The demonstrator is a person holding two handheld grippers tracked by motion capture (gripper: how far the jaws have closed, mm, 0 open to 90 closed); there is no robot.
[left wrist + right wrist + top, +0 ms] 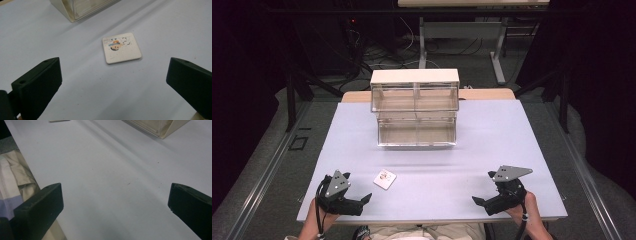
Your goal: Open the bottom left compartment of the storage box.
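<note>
Your left gripper rests low at the near left corner of the table, held in your left hand. Its jaws stand wide apart and hold nothing. In the left gripper view they frame a small square tile lying flat on the pale surface, clear of both jaws and a little ahead of them. The tile has rounded corners and a small printed picture along one edge. From above, the tile sits just to the right of that gripper, near the front of the table.

Your right gripper sits at the near right, held in your right hand, and its jaws are also spread wide and empty. In the right gripper view, bare tabletop lies between them, and light cloth shows past the table edge at the left.

A clear plastic two-tier bin with a pale top stands at the middle of the table, well beyond both grippers; a corner of it shows at the top of the left gripper view.
</note>
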